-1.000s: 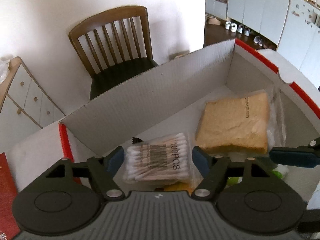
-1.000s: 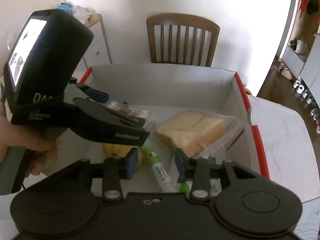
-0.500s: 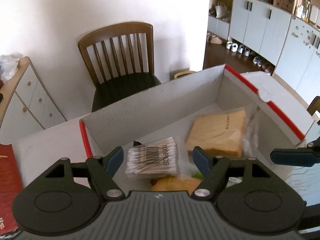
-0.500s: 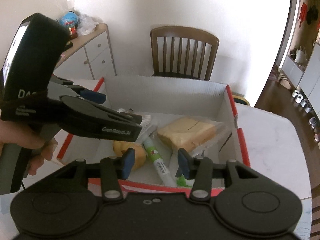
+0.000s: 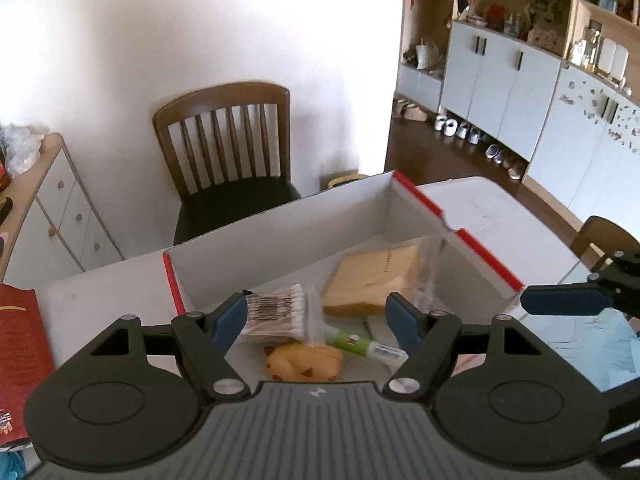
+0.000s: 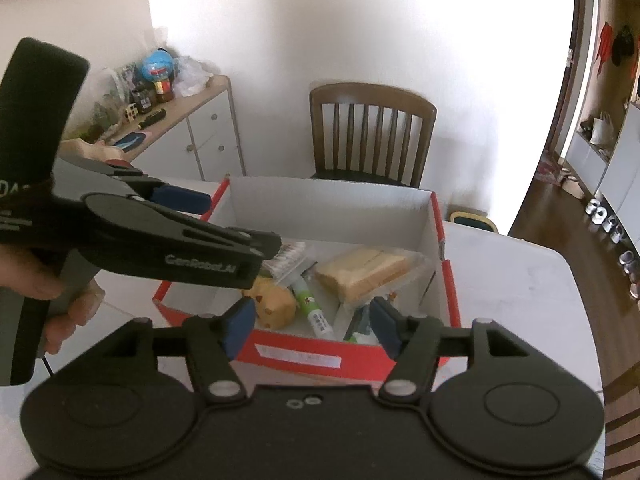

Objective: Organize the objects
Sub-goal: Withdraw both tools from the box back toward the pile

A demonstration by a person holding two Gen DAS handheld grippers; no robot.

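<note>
Left gripper [image 5: 316,318]: fingers released, blue pads standing wide apart with nothing clamped, poised above the near end of the box. Right gripper [image 6: 312,326]: fingers released and empty, jaws having just been opening, hanging over the box's near red wall. Box [image 6: 332,200]: open cardboard carton, red outside, white inside, resting on the white tabletop [image 6: 516,276]. Contents, by the left wrist view: pack of cotton swabs [image 5: 276,312] in clear wrap at 10 o'clock of the box floor, just beside the left pad; bagged bread slice [image 5: 376,280] at 2 o'clock, its clear bag standing up along the right wall; yellow plush toy [image 5: 306,362] at 6 o'clock, nearest the gripper body; green-and-white tube [image 5: 362,344] lying at 5 o'clock, touching the toy's right side. Further small items under the bread bag in the right wrist view; too hidden to name. A person's hand [image 6: 44,280] grips the left tool's handle at 9 o'clock of the right wrist view. Surroundings: wooden chair [image 5: 228,148] at 12 o'clock beyond the box, against a white wall; white drawer cabinet [image 6: 192,140] at 10 o'clock, its top crowded with jars and bags; red booklet [image 5: 20,348] on the tabletop at 9 o'clock of the left wrist view.
</note>
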